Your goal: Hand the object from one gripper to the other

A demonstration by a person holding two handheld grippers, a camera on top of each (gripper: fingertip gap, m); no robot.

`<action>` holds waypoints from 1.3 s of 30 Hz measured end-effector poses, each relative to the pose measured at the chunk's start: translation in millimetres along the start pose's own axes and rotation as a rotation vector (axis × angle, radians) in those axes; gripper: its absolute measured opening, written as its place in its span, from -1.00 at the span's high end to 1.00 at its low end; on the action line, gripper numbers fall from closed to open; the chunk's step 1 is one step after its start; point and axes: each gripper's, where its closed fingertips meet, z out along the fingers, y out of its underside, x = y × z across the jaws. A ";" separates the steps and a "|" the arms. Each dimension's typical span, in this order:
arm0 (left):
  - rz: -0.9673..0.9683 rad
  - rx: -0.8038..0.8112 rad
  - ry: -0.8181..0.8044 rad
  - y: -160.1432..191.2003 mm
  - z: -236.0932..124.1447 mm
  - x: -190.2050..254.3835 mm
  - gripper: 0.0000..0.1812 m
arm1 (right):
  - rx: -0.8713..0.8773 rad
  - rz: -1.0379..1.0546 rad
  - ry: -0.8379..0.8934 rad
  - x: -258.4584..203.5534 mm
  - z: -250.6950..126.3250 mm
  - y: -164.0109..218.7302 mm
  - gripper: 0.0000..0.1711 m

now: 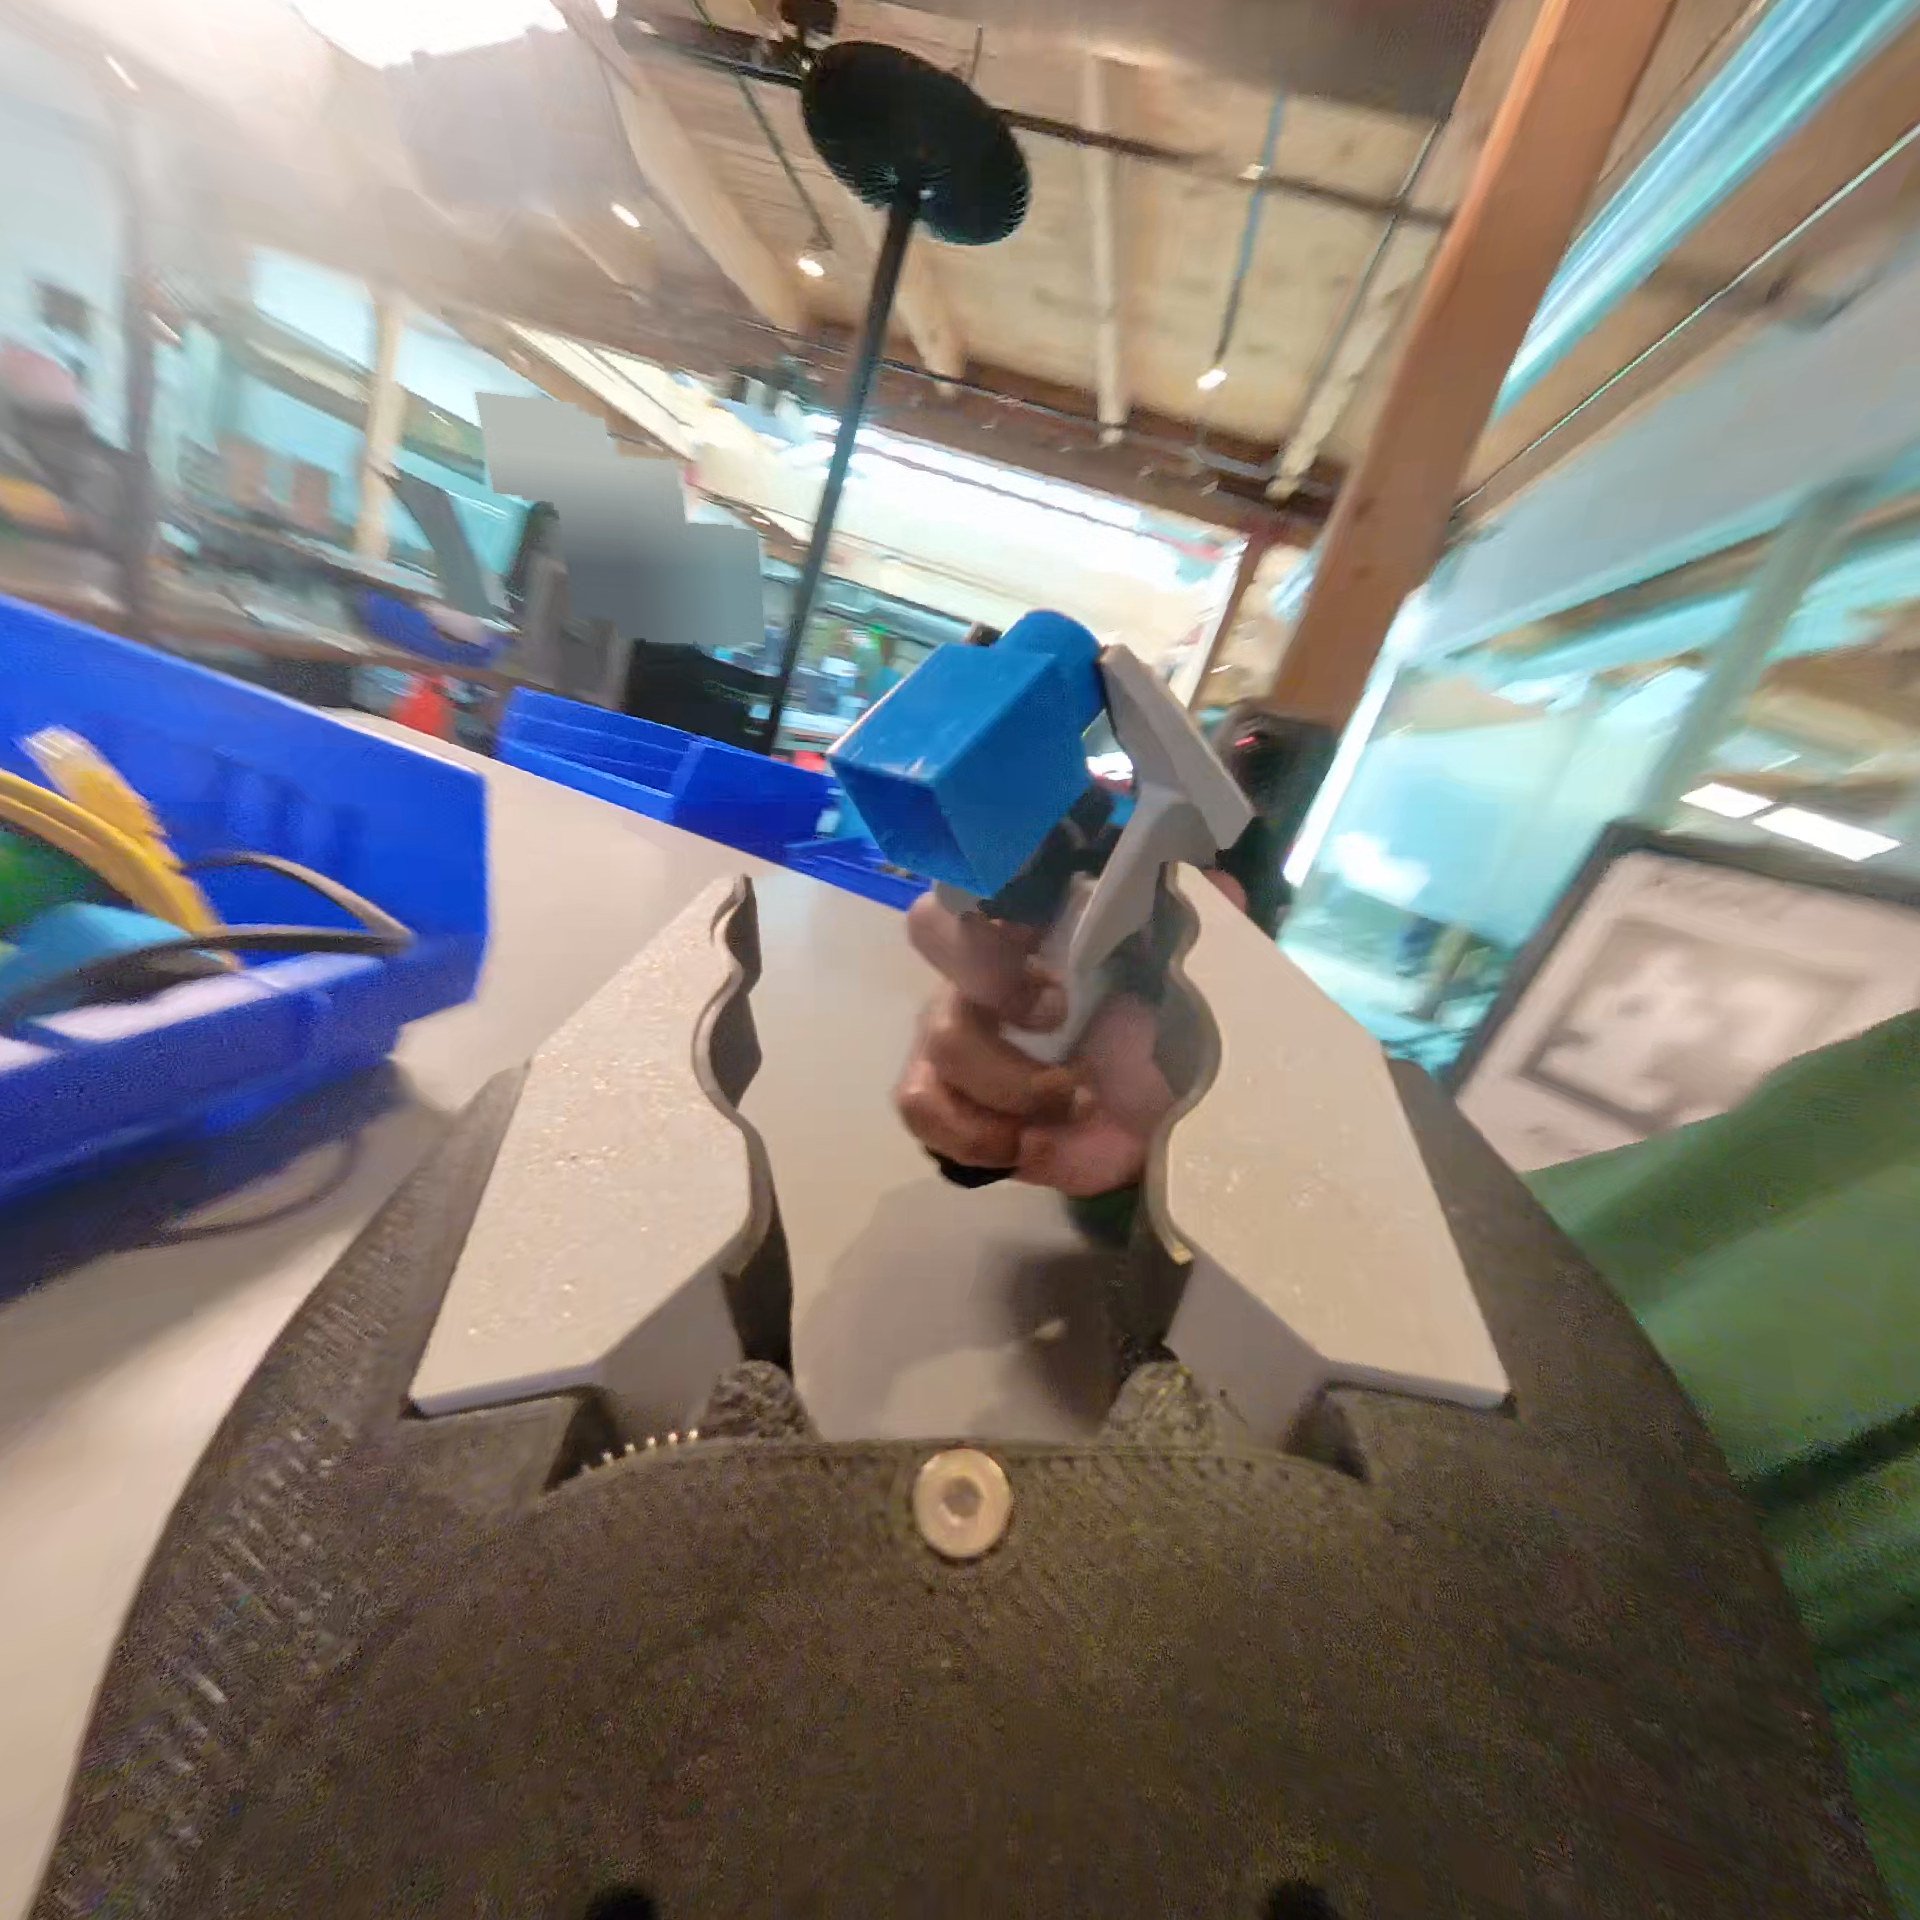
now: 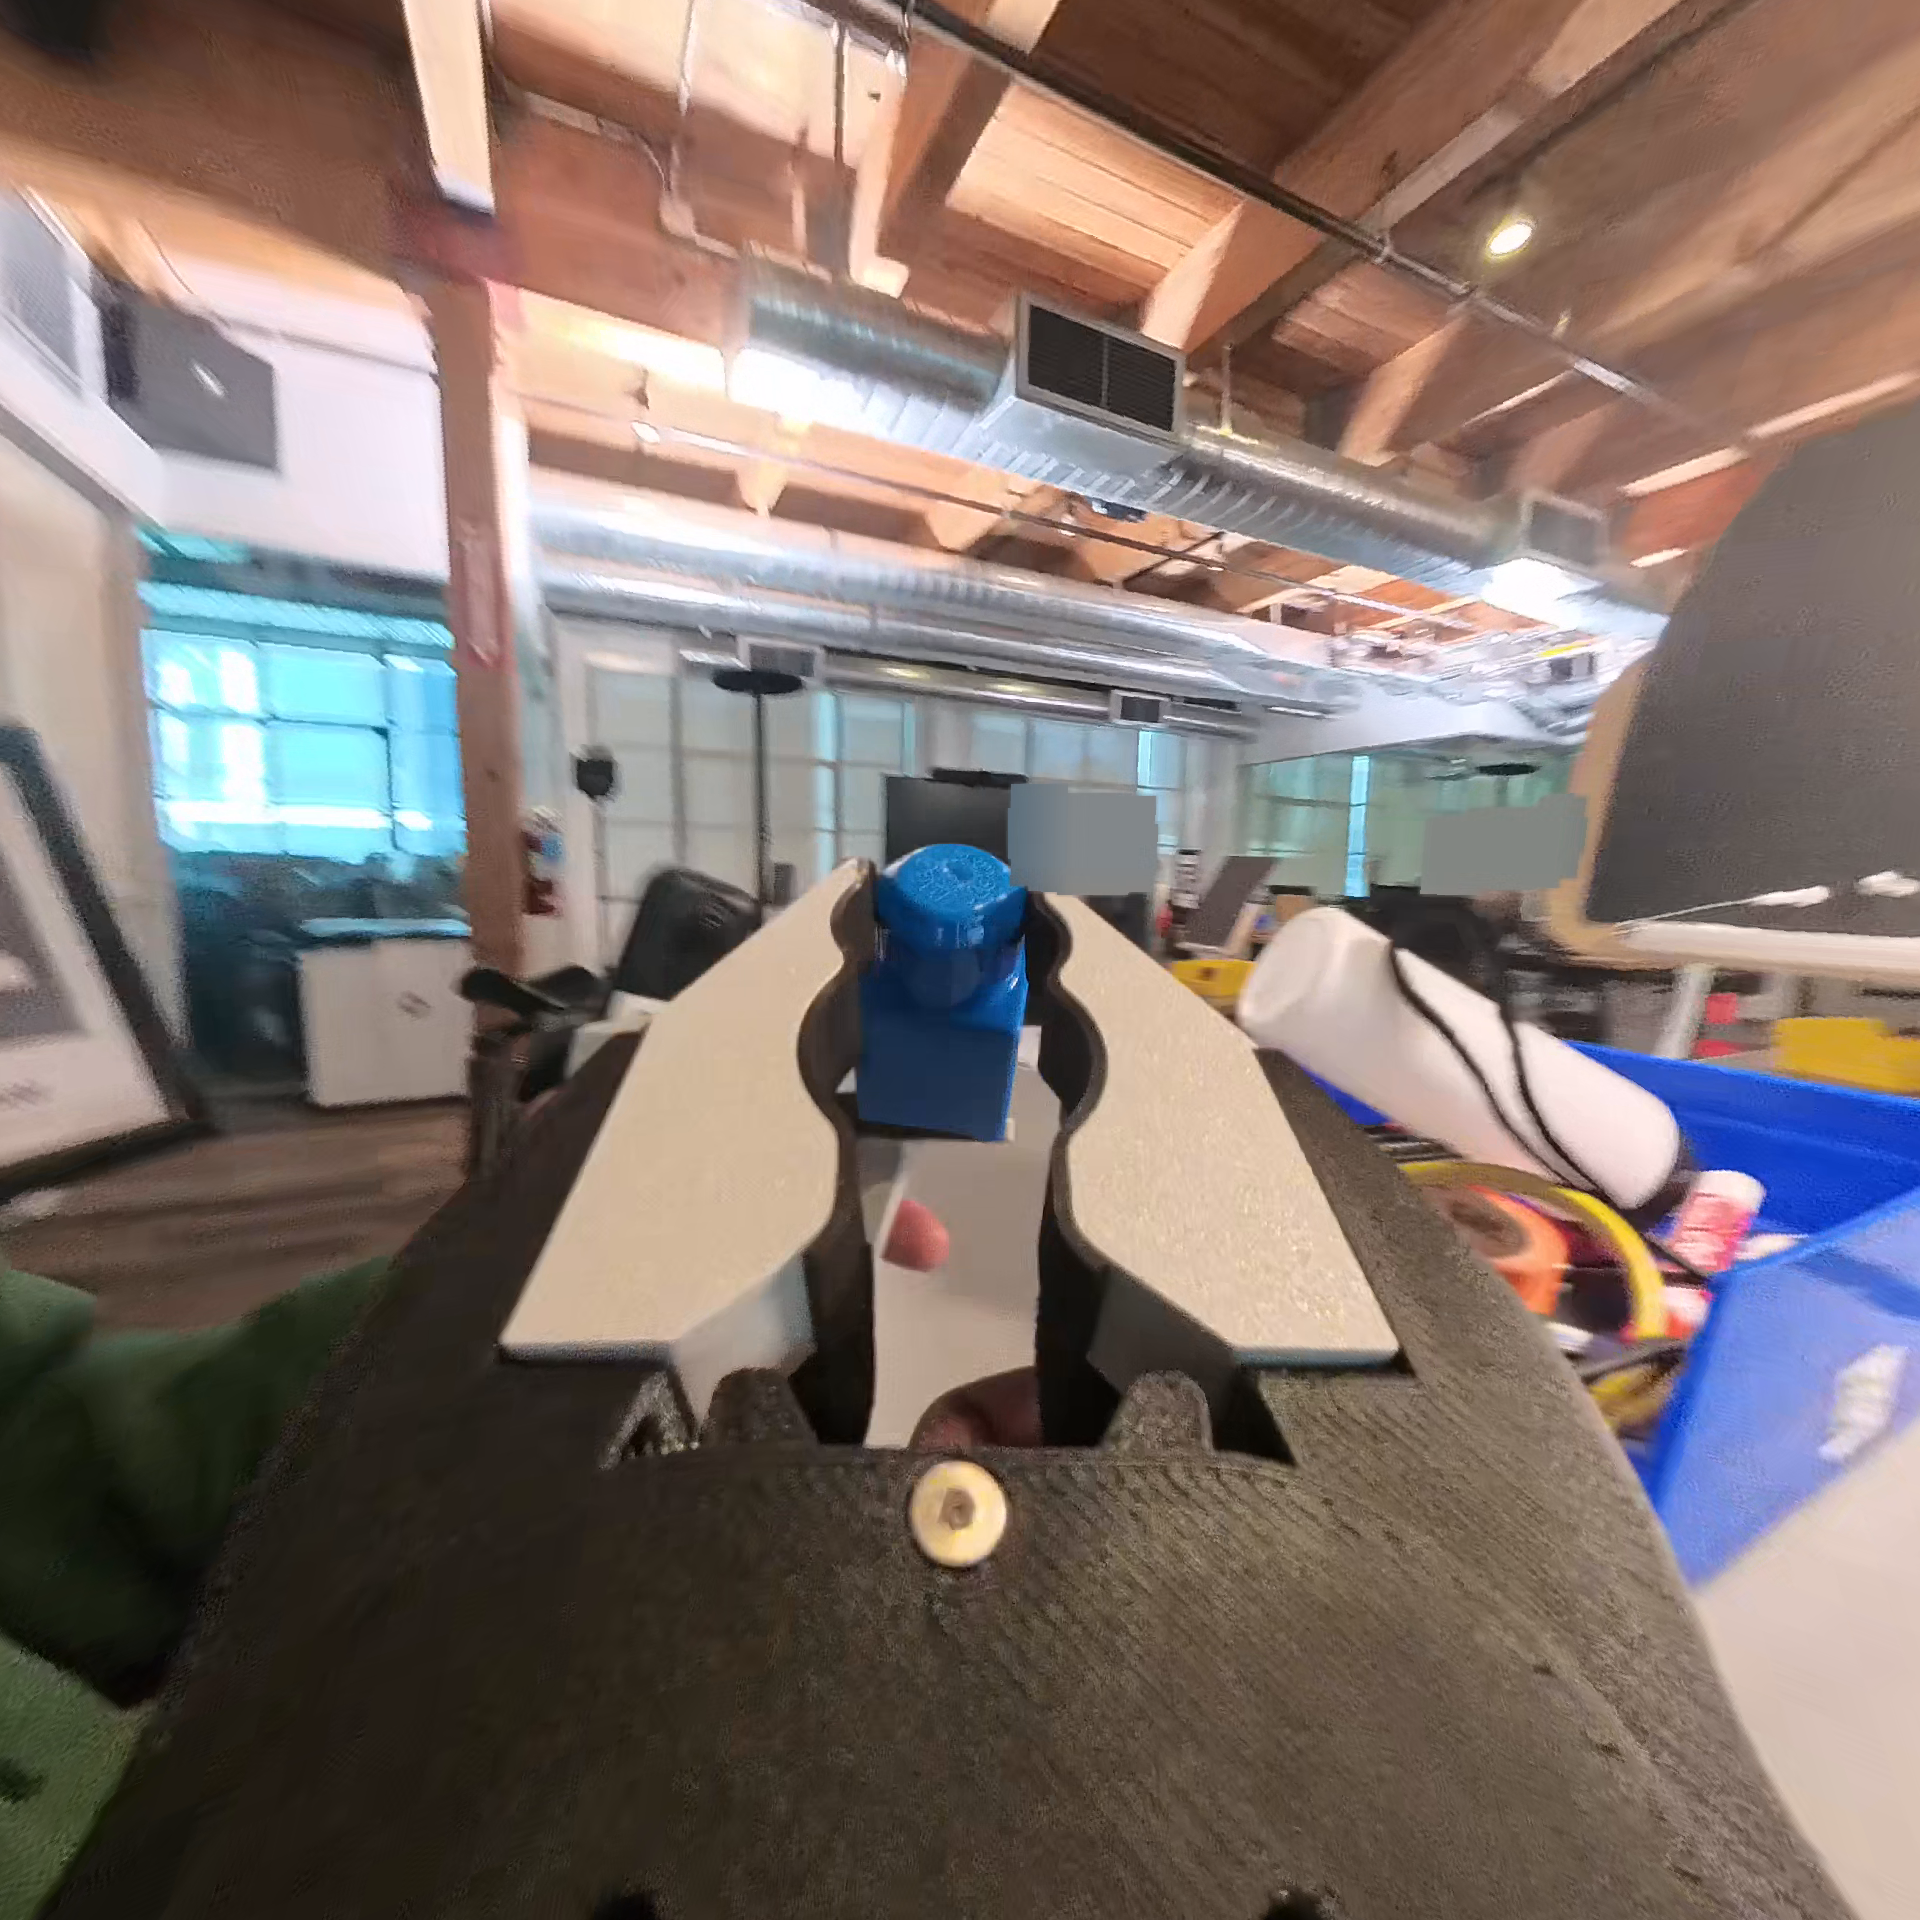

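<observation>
**A:** Which step are you at?

**B:** Mid-handover, I'd say. My right gripper (image 2: 951, 935) is clenched on the blue plastic block with a round capped end (image 2: 940, 1013), pinching it near the fingertips. The block is up in the air, off the pale grey tabletop (image 1: 582, 883).

**A:** And your other pair?

**B:** My left gripper (image 1: 961, 914) is released, jaws wide apart and holding nothing. In the left wrist view the block (image 1: 961, 774) sits just beyond my open tips, slightly right of centre, its square end facing me, with the right gripper (image 1: 1127, 862) behind it.

**A:** So what next?

**B:** Bring the left jaws forward around the free square end, close firmly, and only then let the right go. The blue plastic bin of cables (image 1: 239, 914) on the near left stays out of it.
</observation>
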 end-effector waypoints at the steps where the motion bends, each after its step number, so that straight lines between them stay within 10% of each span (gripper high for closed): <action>1: -0.068 0.004 0.038 -1.0 -0.4 1.6 0.12 | 0.015 0.056 -0.025 -1.4 0.4 -1.6 0.65; 18: 0.107 0.095 0.129 -10.8 -10.3 27.4 0.55 | 0.009 0.221 -0.209 -36.2 10.3 7.3 0.64; 39: 0.948 0.031 -0.504 -24.0 -17.8 -14.6 0.58 | -0.283 0.550 -0.213 -24.0 15.5 56.6 0.16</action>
